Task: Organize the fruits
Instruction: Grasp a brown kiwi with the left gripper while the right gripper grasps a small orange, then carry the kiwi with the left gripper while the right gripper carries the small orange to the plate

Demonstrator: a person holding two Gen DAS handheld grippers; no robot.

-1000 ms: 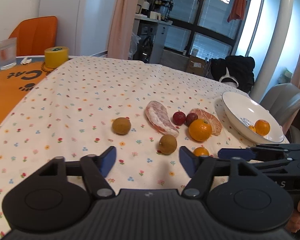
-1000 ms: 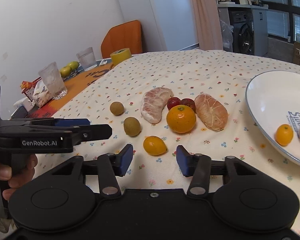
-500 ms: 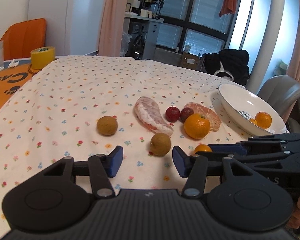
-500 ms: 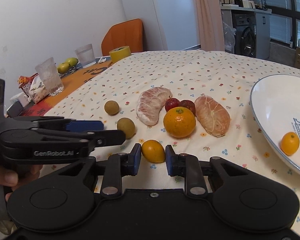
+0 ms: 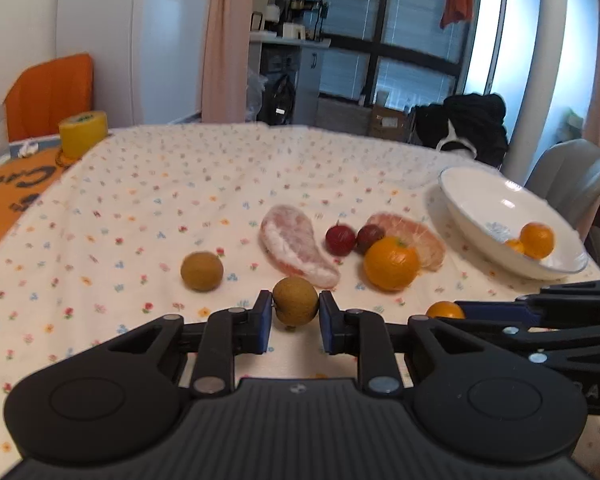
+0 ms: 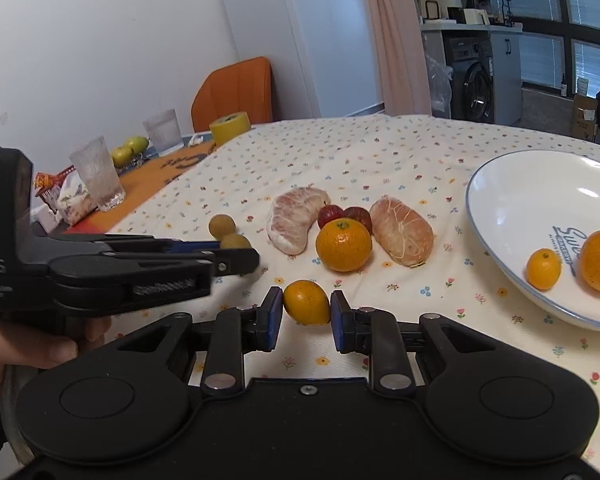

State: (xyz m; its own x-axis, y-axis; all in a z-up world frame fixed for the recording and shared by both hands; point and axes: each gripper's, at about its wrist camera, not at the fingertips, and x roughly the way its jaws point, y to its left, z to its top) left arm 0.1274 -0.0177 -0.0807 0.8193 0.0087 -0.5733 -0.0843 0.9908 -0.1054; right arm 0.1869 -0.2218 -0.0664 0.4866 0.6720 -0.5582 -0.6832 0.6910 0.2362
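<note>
On the floral tablecloth [image 5: 148,200], far left: a loose longan [image 5: 201,271], untouched and well apart from the bowl. Just right of it, the left gripper [image 5: 294,316], narrowed to fruit width, with blue pads against both flanks of a second longan [image 5: 295,306]. Round fruit, so no long axis to mind. Cannot tell whether lifted clear or resting on the cloth.

Beyond and rightward, a tight cluster: one peeled pomelo segment [image 5: 296,246], two small red fruits [image 5: 341,240], a large orange [image 5: 391,263] touching a second pomelo segment [image 5: 428,240] behind it.

Further right, seen from its own camera, the right gripper [image 6: 306,316], likewise drawn in snug on a kumquat [image 6: 306,301], with the fruit's long axis crosswise from pad to pad. Looks like a firm hold, though contact with the cloth can't be ruled out.

Far right, the white bowl [image 6: 512,200], already holding a kumquat and an orange, ahead and to the right of both grippers. Nearer to the right gripper, with open cloth between. For the left one, a longer sweep rightward, probably passing over or around the cluster and the right gripper's fingers.
</note>
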